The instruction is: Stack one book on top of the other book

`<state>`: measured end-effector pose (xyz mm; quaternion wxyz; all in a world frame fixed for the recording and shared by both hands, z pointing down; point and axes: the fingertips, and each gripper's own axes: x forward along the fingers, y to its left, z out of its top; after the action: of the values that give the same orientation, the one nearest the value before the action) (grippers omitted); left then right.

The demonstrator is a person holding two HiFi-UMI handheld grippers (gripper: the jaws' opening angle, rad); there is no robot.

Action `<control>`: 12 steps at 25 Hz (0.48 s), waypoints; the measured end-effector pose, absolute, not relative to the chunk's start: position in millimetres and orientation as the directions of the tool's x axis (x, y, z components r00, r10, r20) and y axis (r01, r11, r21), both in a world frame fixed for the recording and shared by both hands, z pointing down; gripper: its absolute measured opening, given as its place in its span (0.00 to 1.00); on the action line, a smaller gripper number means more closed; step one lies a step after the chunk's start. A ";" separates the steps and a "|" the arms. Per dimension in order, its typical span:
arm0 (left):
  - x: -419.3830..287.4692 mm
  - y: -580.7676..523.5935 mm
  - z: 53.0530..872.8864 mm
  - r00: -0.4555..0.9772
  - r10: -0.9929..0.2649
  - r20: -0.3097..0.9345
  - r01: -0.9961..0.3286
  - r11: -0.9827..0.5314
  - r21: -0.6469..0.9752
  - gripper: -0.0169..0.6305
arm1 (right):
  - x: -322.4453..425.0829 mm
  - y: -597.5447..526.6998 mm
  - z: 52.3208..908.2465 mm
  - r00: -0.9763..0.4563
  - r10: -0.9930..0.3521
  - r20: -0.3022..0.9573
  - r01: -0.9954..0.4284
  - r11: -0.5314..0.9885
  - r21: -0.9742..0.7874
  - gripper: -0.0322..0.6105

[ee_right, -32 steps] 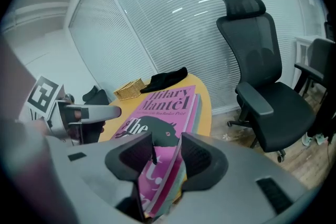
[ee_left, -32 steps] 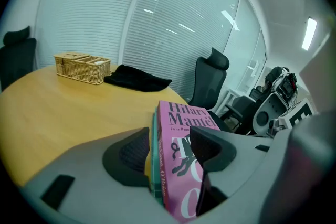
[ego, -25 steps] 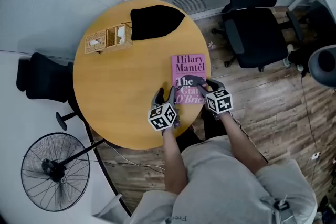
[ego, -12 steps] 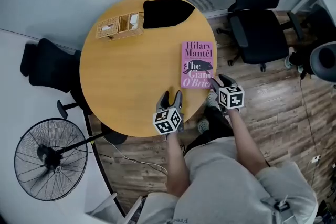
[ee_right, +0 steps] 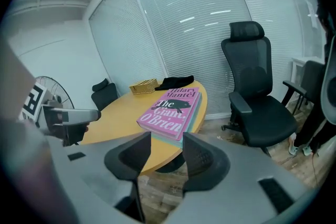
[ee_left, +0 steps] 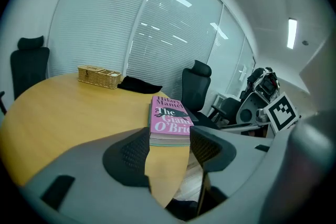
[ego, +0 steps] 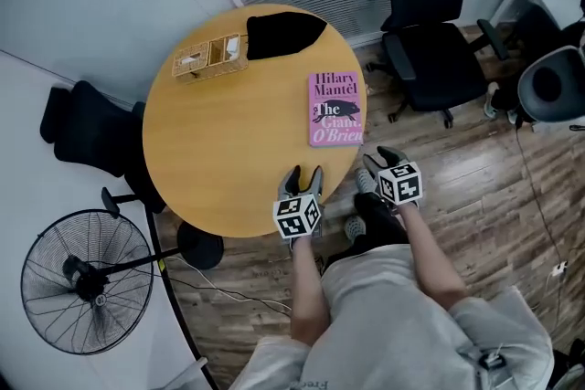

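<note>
1. The pink book (ego: pixel 335 109) lies flat and face up on a second book (ee_left: pixel 169 140). The lower one shows only as a pale green edge under it in both gripper views. The covers sit nearly square to each other, so the stacking looks done.
2. The stack rests on the round table (ego: pixel 228 142) at its right rim, about midway between the near and far edges.
3. The left gripper (ego: pixel 303 176) hangs at the table's near edge with its jaws apart and nothing between them. The right gripper (ego: pixel 379 162) is off the table, over the wooden floor beside the near-right rim, and its jaws are also apart and empty. Both are well clear of the books, which I take to mean the stack is meant to stand on its own.
4. The stack's long right side runs just beside the rim. A push from the table's middle could tip it over that edge.
5. Bare tabletop spreads wide from the stack toward the left rim. A wicker basket (ego: pixel 211 57) and a black cloth (ego: pixel 281 34) sit at the far edge, well apart from the books. An office chair (ego: pixel 430 59) stands beyond the right rim and narrows the room there.
</note>
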<state>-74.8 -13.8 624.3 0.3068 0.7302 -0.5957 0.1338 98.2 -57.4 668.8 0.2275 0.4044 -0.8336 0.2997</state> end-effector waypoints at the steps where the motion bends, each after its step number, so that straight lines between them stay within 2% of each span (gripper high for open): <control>1: -72.4 -11.9 622.9 0.256 -0.791 0.556 -0.952 -0.106 0.288 0.43 | 98.2 -53.1 665.6 -0.572 -0.539 0.618 -0.807 0.505 -0.306 0.35; 12: -36.2 5.6 608.1 0.294 -0.802 0.520 -0.950 -0.186 0.250 0.43 | 109.5 -18.7 647.0 -0.598 -0.558 0.576 -0.782 0.563 -0.268 0.35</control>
<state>-36.2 5.6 608.1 0.2700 0.7577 -0.5780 0.1372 109.5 -18.7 647.0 0.2189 0.3912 -0.8563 0.2563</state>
